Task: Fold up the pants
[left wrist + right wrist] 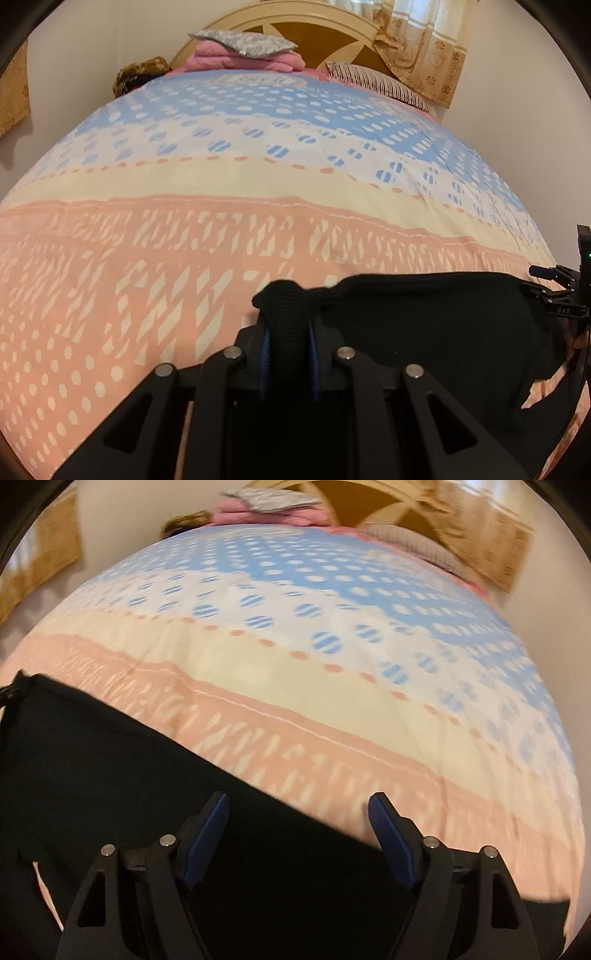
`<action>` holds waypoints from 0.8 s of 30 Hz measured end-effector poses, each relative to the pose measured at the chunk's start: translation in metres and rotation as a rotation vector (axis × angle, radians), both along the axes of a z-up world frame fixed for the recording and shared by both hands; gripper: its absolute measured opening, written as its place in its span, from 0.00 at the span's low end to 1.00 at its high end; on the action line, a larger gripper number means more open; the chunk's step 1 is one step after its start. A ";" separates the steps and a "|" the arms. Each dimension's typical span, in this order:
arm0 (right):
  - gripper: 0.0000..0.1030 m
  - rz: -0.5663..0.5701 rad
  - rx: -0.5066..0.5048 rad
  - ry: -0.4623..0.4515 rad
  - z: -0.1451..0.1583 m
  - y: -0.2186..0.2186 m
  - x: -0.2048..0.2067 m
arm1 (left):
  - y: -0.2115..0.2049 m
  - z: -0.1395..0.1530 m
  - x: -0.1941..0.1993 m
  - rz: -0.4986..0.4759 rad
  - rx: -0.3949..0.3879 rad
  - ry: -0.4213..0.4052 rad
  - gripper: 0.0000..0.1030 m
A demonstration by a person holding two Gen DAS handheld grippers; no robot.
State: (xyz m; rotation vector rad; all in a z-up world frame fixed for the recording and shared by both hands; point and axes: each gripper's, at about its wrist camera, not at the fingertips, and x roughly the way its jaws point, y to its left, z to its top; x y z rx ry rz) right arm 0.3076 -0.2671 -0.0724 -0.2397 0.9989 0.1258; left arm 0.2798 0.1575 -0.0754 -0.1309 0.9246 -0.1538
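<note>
Left gripper (289, 332) was found pressed together on a bunched ridge of the black pants (436, 325), the ribbed fabric standing up between its blue pads (312, 354) at the near edge of the bed. Right gripper (297, 814) stood with its jaws spread wide, blue fingertips (212, 823) well apart and nothing between them, positioned over the dark cloth. From the left wrist view the pants lay spread flat to the right of the pinched ridge, their far edge running roughly level across the pink band of the bedspread (184, 240); the other gripper's body showed at that frame's right margin, beside the garment's right end. In the right wrist view the pants (110, 760) filled the lower left, their far edge running on a diagonal from the left margin down toward the right finger. Beyond that edge the bedspread (332, 657) lay open through its pink, cream and blue bands as far as the headboard (314, 33). Folded pink bedding (240, 61) with a grey pillow (243, 42) on top sat at the head, and a striped pillow (376, 83) lay to its right, all well apart from the garment. The right wrist view was motion-blurred.
</note>
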 end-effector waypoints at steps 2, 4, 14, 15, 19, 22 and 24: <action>0.73 0.024 0.027 0.036 0.001 -0.004 0.003 | 0.000 -0.004 0.006 0.009 -0.007 0.021 0.22; 0.50 0.053 0.086 0.080 0.002 -0.006 0.003 | 0.000 -0.007 0.010 0.020 -0.012 0.038 0.23; 0.04 0.039 0.098 -0.030 0.051 0.012 -0.045 | -0.001 0.042 -0.028 0.031 0.022 -0.150 0.22; 0.04 0.035 0.115 -0.061 0.063 0.012 -0.058 | 0.002 0.049 -0.036 0.030 0.012 -0.175 0.22; 0.04 0.064 0.145 -0.182 0.103 0.020 -0.132 | 0.008 0.072 -0.084 0.019 -0.018 -0.309 0.22; 0.04 0.080 0.133 -0.228 0.110 0.031 -0.180 | 0.014 0.075 -0.123 0.014 -0.031 -0.399 0.22; 0.04 0.079 0.141 -0.241 0.105 0.035 -0.215 | 0.018 0.070 -0.146 0.008 -0.043 -0.432 0.22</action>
